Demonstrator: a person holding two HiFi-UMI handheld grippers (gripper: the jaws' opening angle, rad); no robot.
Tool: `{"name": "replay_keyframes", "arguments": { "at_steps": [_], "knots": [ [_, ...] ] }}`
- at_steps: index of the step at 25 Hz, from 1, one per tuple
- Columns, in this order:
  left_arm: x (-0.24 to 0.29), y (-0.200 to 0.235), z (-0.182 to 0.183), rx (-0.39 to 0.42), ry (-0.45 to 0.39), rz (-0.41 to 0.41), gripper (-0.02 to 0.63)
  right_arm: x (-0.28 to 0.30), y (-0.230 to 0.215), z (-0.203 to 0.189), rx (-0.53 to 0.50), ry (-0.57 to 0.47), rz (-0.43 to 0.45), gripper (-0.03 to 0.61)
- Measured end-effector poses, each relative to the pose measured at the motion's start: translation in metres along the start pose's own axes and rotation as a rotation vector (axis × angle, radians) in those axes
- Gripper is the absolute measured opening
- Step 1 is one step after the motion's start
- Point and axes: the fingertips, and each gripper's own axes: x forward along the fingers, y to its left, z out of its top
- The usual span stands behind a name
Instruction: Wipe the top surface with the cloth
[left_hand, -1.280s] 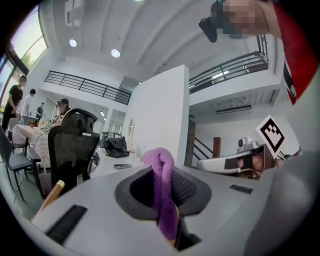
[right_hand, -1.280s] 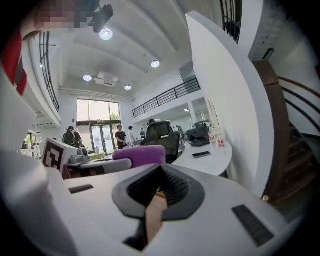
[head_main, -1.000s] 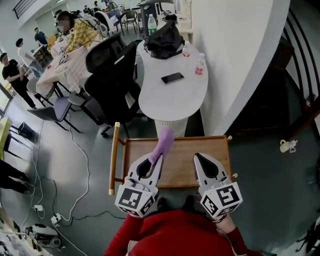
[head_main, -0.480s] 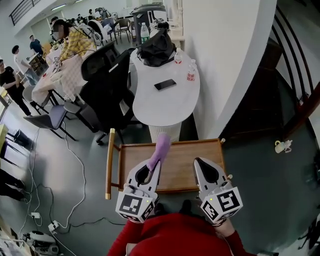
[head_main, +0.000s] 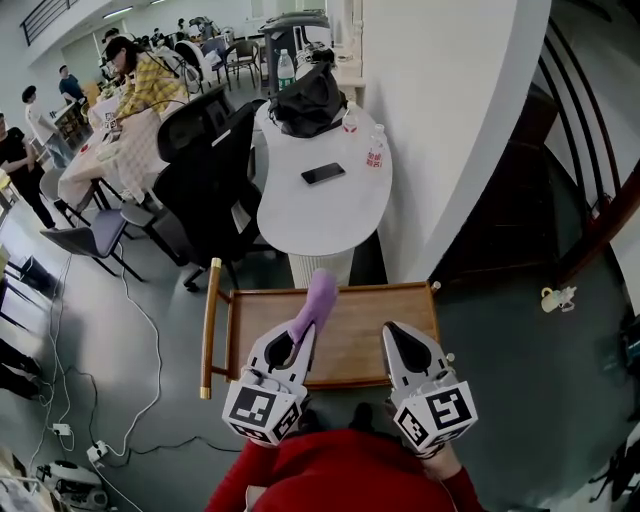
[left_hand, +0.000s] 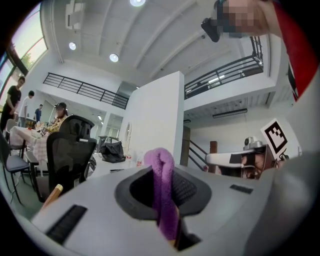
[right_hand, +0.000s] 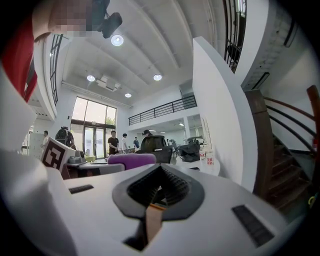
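Our left gripper (head_main: 303, 332) is clamped tight on the purple cloth (head_main: 319, 297). The cloth sticks out past the tips toward 12 o'clock, over the far edge of the wooden cart top (head_main: 365, 322). Our right gripper (head_main: 393, 333), at 3 o'clock from the left one, has its jaws pressed together on nothing. We count one cloth, two grippers and one cart.

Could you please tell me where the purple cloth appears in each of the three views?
Head view: the purple cloth is just left of centre, sticking forward from the left hand-held gripper over the wooden cart top.
Left gripper view: lower centre, clamped between the jaws.
Right gripper view: left of centre, a purple roll.
Shared landmark: the black bag.
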Motion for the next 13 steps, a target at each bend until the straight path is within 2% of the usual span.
{"name": "replay_keyframes", "arguments": {
  "at_steps": [6,13],
  "knots": [
    [0.0004,0.0015,-0.0038,0.018,0.017,0.014,0.048,0.0002,-0.0021,0.0012,0.027,-0.006,0.004,0.003],
    [0.0038,0.005,-0.0082,0.01,0.028,0.025,0.048,0.0042,-0.0049,-0.0012,0.005,0.003,0.01,0.003]
  ]
}}
